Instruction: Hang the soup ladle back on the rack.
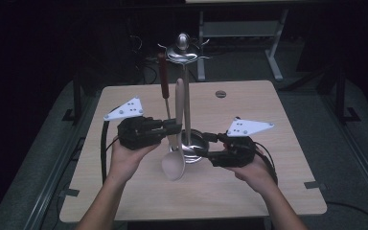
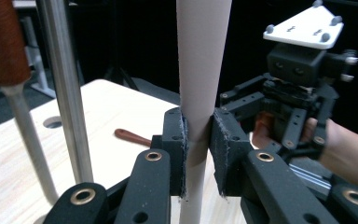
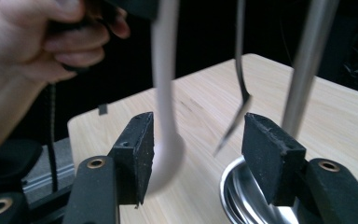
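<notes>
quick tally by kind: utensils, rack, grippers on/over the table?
Utensils: 2, a beige spoon clamped by the left gripper and a brown-handled utensil hanging on the rack.
Utensil rack: 1, a metal stand with a round base.
Grippers: 2, the left one and the right gripper, whose jaws stand apart and hold nothing.
Total: 5

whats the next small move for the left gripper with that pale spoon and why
Probably lift the pale spoon a little higher toward the hooks on the stand. The left gripper is shut on its handle, the bowl hangs low near the stand's base, and the right gripper stands open beside it, not gripping.
</notes>
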`<state>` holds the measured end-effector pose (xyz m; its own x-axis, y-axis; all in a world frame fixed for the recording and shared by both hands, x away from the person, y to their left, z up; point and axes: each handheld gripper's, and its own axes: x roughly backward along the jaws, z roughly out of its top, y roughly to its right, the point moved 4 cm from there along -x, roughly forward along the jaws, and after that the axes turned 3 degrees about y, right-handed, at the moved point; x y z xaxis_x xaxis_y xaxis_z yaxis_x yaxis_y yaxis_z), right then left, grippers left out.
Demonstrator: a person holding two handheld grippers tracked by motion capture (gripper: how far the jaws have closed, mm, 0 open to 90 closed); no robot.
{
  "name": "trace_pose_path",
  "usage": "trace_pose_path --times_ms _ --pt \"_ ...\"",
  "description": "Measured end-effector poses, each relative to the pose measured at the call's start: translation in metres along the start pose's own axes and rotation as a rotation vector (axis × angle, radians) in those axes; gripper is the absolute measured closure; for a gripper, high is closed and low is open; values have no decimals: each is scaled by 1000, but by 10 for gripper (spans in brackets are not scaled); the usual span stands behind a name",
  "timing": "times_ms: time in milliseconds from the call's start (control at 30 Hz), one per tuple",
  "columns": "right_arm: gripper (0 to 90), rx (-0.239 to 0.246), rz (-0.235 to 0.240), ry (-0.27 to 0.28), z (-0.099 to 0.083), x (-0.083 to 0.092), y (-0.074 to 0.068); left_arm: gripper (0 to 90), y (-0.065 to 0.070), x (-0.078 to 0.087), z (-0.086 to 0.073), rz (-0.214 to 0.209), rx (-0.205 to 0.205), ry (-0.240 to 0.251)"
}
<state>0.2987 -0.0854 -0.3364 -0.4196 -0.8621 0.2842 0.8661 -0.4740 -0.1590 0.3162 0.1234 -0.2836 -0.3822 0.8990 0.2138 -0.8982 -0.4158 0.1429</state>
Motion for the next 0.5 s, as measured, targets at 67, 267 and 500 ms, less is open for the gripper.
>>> trace_pose_path --times_ms 67,267,500 --pt "456 6 4 16 6 -3 -2 766 1 -4 0 6 -6 2" --pt "504 25 -1 34 21 -15 -5 766 6 -11 1 36 -9 19" --pt "551 28 -8 36 29 -27 -7 766 7 -9 4 73 -4 42"
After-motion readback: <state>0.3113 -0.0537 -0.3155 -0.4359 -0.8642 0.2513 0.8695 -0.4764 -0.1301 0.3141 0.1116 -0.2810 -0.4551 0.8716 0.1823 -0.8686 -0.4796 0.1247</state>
